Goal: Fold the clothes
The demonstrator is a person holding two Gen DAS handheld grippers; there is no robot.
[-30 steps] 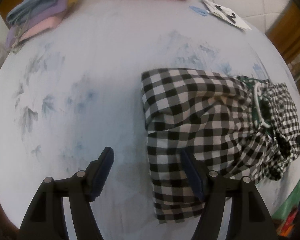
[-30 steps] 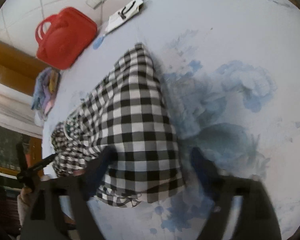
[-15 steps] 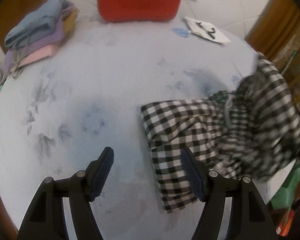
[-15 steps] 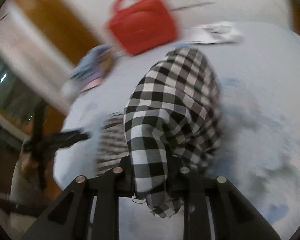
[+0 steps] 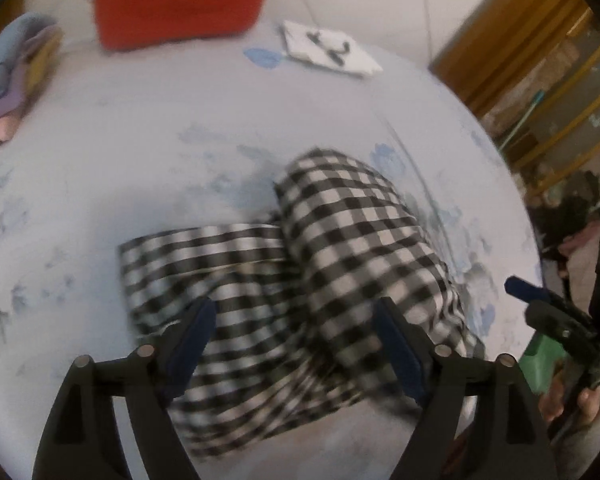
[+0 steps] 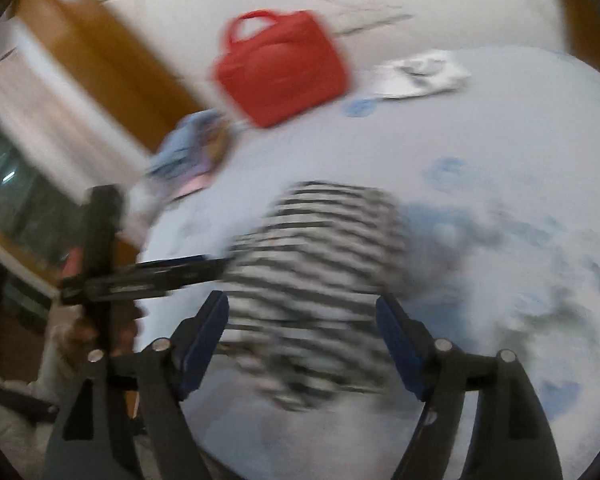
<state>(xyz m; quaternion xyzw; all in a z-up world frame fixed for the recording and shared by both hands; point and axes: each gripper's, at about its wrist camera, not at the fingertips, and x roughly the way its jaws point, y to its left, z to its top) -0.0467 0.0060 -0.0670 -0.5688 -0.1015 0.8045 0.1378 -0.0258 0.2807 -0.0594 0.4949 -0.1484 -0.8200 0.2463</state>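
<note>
A black-and-white checked garment [image 5: 300, 280] lies folded over itself on the pale blue-printed table cloth [image 5: 140, 160]. It also shows, blurred, in the right wrist view [image 6: 320, 280]. My left gripper [image 5: 296, 332] is open and empty, its fingers just above the garment's near part. My right gripper [image 6: 302, 332] is open and empty, over the garment's near edge. The right gripper also shows at the right edge of the left wrist view [image 5: 556, 320], and the left gripper shows at the left of the right wrist view [image 6: 148, 272].
A red bag [image 5: 180, 0] stands at the table's far side. A stack of folded pastel clothes [image 5: 8, 80] lies at the far left. A white packet [image 5: 332, 52] lies at the far right. The table edge curves close on the right.
My right gripper has let go of the garment's end and opened; the lifted part now lies folded over the rest. Both grippers have shifted over the garment.
</note>
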